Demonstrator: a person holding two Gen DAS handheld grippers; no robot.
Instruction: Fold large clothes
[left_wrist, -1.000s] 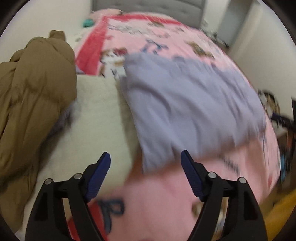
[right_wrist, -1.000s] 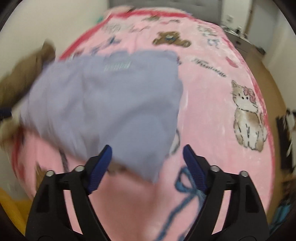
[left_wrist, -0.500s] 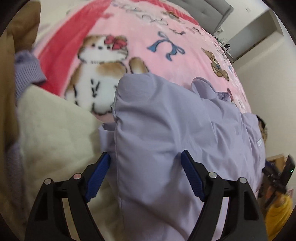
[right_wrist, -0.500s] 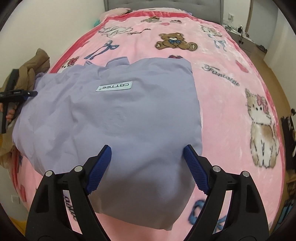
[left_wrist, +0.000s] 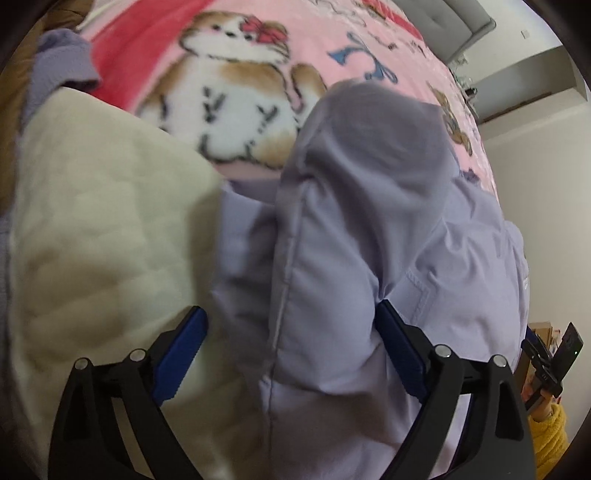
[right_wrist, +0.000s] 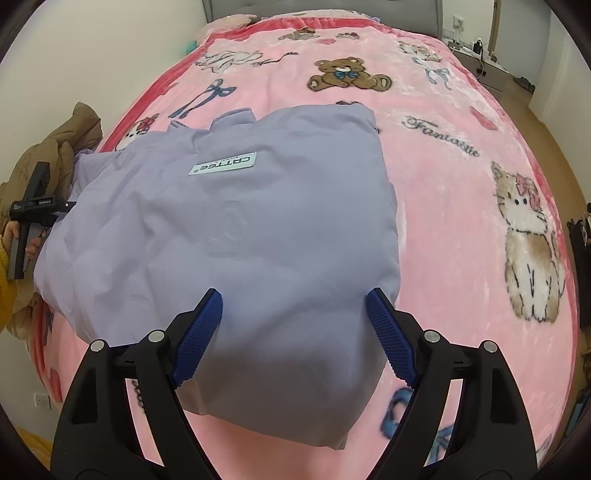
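A lavender padded jacket (right_wrist: 258, 229) lies folded on the pink bed blanket (right_wrist: 461, 184), with a white brand label (right_wrist: 221, 164) facing up. My right gripper (right_wrist: 293, 295) points down over the jacket's near end. Its jaws are open and the fabric bulges between the blue pads. In the left wrist view the jacket's (left_wrist: 351, 221) seamed side edge runs up between the jaws of my left gripper (left_wrist: 290, 310). Those jaws are opening: the right pad (left_wrist: 395, 339) touches the fabric and the left pad (left_wrist: 181, 350) stands clear over the cream quilt.
A cream quilted blanket (left_wrist: 103, 240) lies left of the jacket, beside a lavender knit piece (left_wrist: 62, 62). A brown puffer coat (right_wrist: 55, 155) is heaped at the bed's left edge. The grey headboard (right_wrist: 321, 7) is at the far end. A yellow sleeve (left_wrist: 550, 424) shows at the right.
The jacket has dropped from mid-air and now lies flat on the blanket. My left gripper has swung down close to its side edge and its jaws have widened. My right gripper has sunk slightly.
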